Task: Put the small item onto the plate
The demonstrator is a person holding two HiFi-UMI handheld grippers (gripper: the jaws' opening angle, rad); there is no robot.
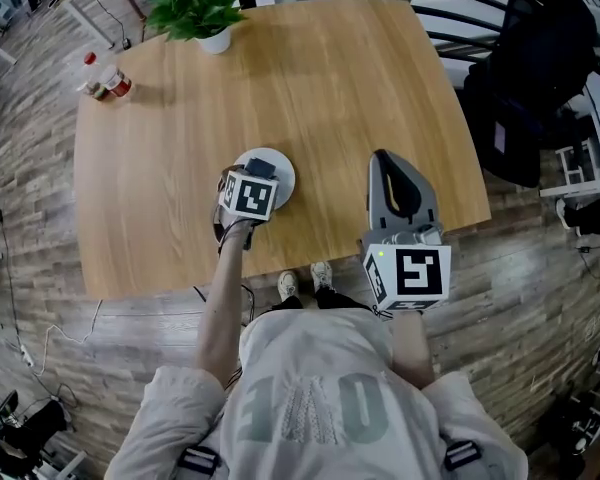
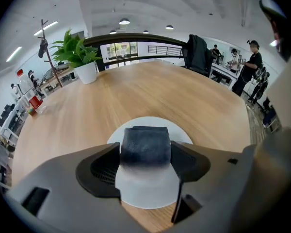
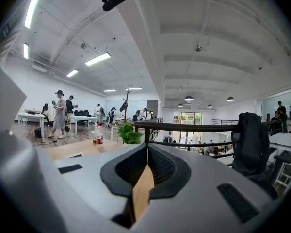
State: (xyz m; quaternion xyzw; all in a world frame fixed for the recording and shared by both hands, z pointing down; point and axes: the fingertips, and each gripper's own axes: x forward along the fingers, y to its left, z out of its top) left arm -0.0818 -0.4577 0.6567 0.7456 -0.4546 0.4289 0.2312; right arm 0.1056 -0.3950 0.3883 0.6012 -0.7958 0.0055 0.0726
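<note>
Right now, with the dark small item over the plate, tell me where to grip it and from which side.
Grip the dark small item by its two flat opposite sides, as the left gripper does now, coming from the near edge of the table. Its straight, parallel sides fit between the jaws, above the white plate.

In head view, cannot see near-left part of flat round white plate, covered by marker cube of left gripper. In left gripper view, cannot trace near end of small dark grey soft block, blurred into white. Cannot read labels of small red-and-white containers: too small. In right gripper view, cannot see most of light wooden table behind right gripper.
</note>
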